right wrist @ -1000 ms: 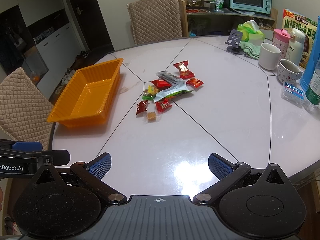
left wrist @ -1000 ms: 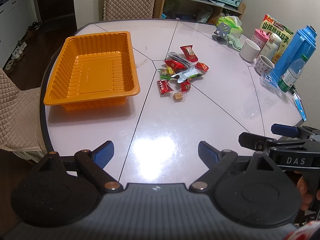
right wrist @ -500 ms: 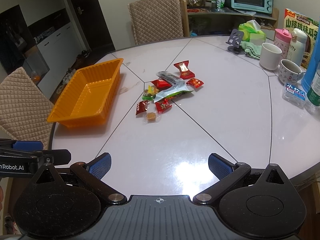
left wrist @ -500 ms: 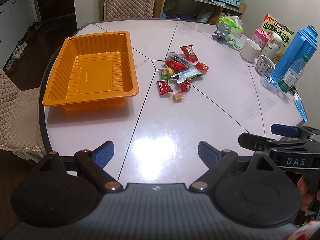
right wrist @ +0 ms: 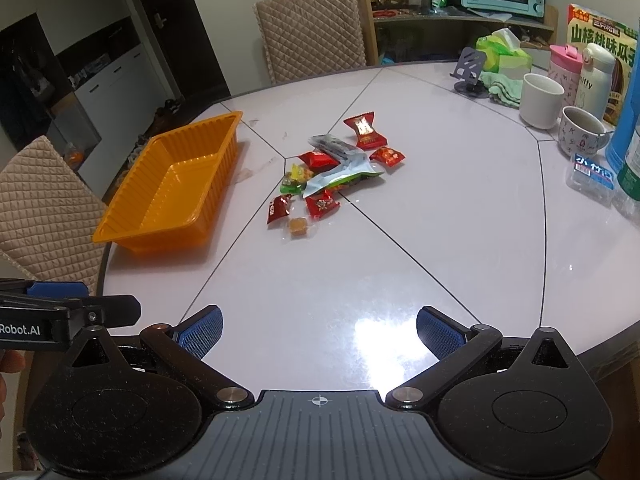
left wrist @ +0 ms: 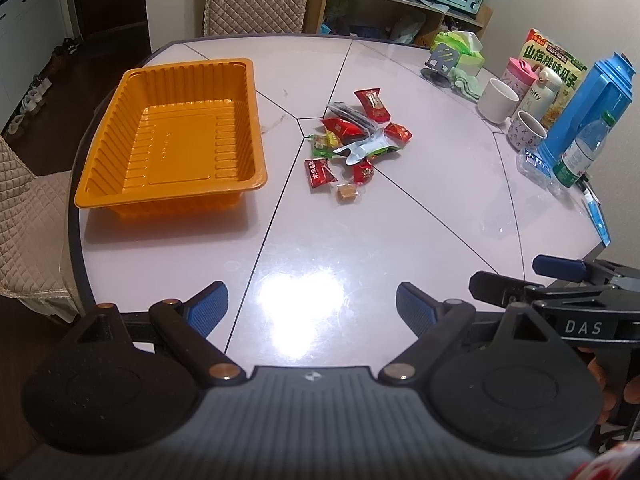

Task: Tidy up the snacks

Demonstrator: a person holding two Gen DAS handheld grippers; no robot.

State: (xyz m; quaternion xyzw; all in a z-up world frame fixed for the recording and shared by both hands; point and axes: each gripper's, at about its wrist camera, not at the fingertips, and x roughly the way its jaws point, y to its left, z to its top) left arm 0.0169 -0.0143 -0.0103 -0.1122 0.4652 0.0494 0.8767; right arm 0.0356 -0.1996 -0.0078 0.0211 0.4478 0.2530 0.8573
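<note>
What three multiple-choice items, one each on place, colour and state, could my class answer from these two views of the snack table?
1. Where does the tray lie relative to the snacks?
A. left of them
B. right of them
C. under them

2. What colour is the tray?
A. blue
B. orange
C. white

3. How do the left gripper and right gripper stand?
A. both open, holding nothing
B. both shut on snacks
C. one open, one shut

Answers:
1 A, the tray sits apart on the left side of the table.
2 B, its walls and floor are orange.
3 A, each pair of fingers is spread with only table between.
</note>
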